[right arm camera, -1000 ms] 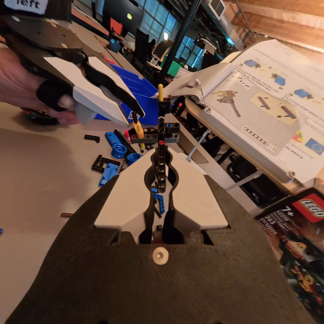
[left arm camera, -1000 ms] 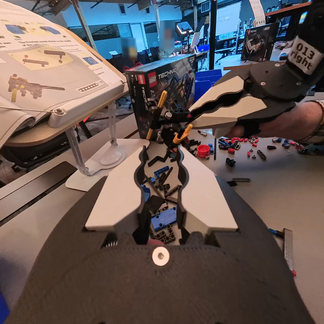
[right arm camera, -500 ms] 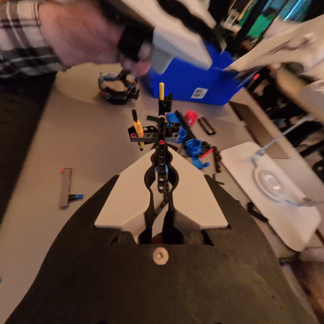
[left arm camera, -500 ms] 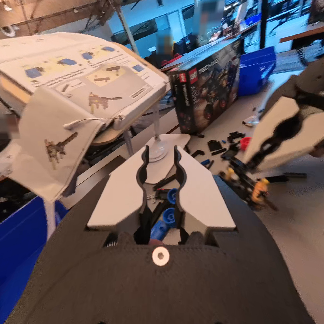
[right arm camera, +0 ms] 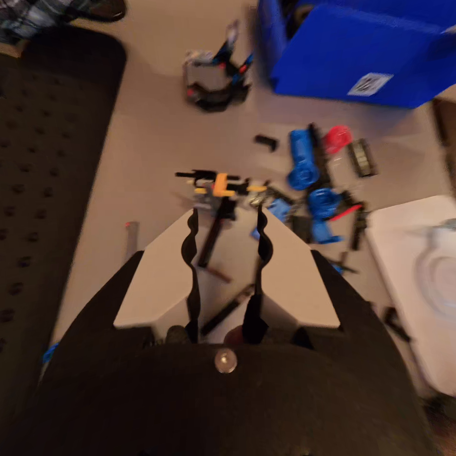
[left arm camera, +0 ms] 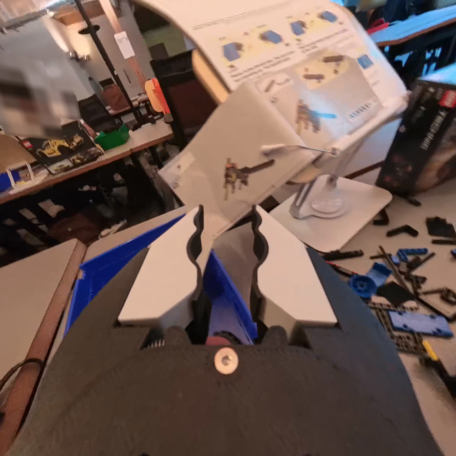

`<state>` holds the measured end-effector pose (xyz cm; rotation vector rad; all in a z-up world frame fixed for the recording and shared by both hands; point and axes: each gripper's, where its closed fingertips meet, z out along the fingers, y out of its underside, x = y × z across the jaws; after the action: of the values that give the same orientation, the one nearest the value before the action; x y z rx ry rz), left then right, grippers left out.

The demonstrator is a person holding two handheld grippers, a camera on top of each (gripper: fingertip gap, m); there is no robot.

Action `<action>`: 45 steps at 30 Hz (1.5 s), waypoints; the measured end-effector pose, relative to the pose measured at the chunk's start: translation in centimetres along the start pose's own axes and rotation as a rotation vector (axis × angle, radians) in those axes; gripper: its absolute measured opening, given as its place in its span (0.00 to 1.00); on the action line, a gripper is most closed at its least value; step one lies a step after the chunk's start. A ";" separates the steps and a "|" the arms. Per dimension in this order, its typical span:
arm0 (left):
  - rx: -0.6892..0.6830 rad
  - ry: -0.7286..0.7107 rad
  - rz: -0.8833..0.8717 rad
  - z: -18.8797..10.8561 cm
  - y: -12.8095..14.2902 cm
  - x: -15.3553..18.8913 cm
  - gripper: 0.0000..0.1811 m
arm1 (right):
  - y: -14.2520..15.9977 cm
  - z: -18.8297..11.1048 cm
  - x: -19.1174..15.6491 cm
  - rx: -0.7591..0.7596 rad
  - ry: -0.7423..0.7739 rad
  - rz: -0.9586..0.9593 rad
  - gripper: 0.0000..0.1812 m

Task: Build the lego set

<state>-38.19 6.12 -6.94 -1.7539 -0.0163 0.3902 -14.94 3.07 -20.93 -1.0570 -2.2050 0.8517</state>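
Blue bin (right arm camera: 345,49) at the far edge of the pale worktop (right arm camera: 153,138); contents not discernible. In the left wrist view, the open instruction booklet (left arm camera: 291,81) rests on a white stand (left arm camera: 328,204), one loose page (left arm camera: 229,172) hanging down to the tip of the left tool (left arm camera: 227,214), whose jaws are parted and grip nothing. Dark lego box (left arm camera: 424,138) upright beside the stand. Right tool (right arm camera: 225,212): jaws wide apart, empty, poised over the partial lego assembly (right arm camera: 217,195), a black beam with yellow and orange parts lying on the worktop. Loose pieces (right arm camera: 320,192), blue, black and red, are scattered to its right. A second small built section (right arm camera: 217,79) lies near the bin. Black mat (right arm camera: 49,148) on the left. Right view blurred.
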 end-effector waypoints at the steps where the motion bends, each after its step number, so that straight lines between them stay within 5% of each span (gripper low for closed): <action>1: -0.004 -0.008 -0.037 1.0 -0.1 -1.5 0.20 | -1.1 -0.6 2.5 0.007 0.075 -0.022 0.23; 7: 0.007 0.059 -0.287 8.1 0.9 -6.5 0.22 | -8.3 -3.5 18.9 0.133 0.552 -0.097 0.19; 12: -0.031 0.085 -0.346 12.1 2.9 -7.4 0.21 | -9.5 -0.9 24.3 0.091 0.638 -0.163 0.12; 17: 0.034 0.150 -0.357 12.7 2.2 -6.9 0.00 | -10.0 0.0 23.7 0.107 0.587 -0.209 0.00; 25: 0.102 0.220 -0.339 11.3 -0.1 -6.4 0.00 | -8.5 1.5 21.9 0.034 0.477 -0.310 0.00; 29: 0.182 0.341 -0.380 9.6 -3.4 -5.1 0.00 | -7.8 1.7 21.2 -0.025 0.431 -0.319 0.04; 31: 0.229 0.444 -0.412 8.4 -5.9 -3.5 0.00 | -8.3 0.8 20.6 -0.029 0.439 -0.362 0.15; 38: 0.305 0.615 -0.353 6.7 -13.4 2.1 0.00 | -12.3 -2.4 17.7 0.142 0.421 -0.408 0.19; 45: 0.297 0.690 -0.247 6.3 -17.0 6.6 0.02 | -11.3 -6.2 22.5 0.179 0.678 -0.296 0.18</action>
<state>-30.22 17.37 6.54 -1.4901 0.3007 -0.3862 -28.12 17.73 -4.12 -0.7575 -1.6188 0.4534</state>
